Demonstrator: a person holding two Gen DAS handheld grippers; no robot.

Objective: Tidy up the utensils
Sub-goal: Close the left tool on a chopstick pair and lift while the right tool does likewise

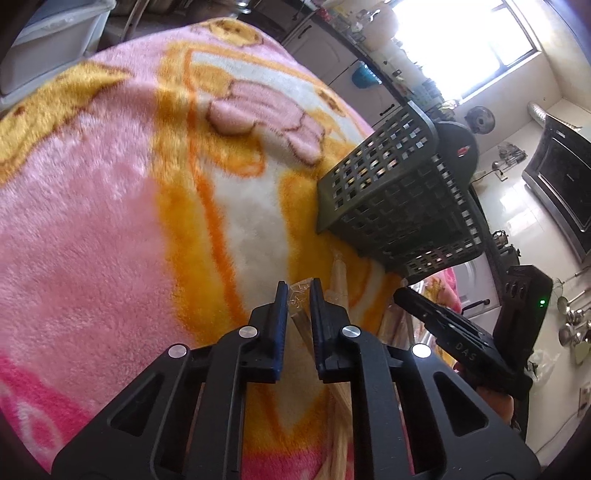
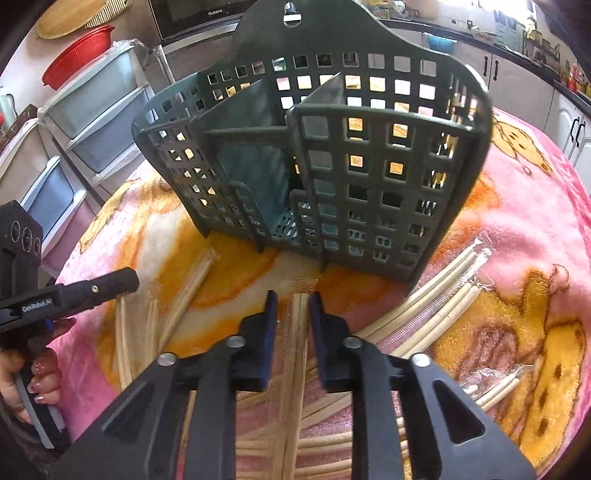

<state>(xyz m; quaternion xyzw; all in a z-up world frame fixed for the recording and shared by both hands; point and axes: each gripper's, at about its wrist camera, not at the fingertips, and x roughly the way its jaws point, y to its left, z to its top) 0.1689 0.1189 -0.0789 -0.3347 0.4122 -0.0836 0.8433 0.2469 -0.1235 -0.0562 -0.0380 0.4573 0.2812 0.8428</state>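
A dark green lattice utensil holder (image 2: 314,166) with several compartments stands on a pink and orange blanket (image 2: 517,229); it also shows in the left wrist view (image 1: 399,199). My left gripper (image 1: 299,291) is shut on a plastic-wrapped pair of wooden chopsticks (image 1: 300,314), held above the blanket near the holder. My right gripper (image 2: 291,299) is shut on another wrapped pair of chopsticks (image 2: 297,350), just in front of the holder. Several wrapped chopstick pairs (image 2: 436,295) lie on the blanket to the right and below. The left gripper also shows in the right wrist view (image 2: 74,291).
Plastic drawer units (image 2: 92,122) and a red bowl (image 2: 77,51) stand at the left. A microwave (image 2: 195,16) is behind the holder. Kitchen cabinets (image 2: 524,81) run along the right. More loose chopsticks (image 2: 184,288) lie left of my right gripper.
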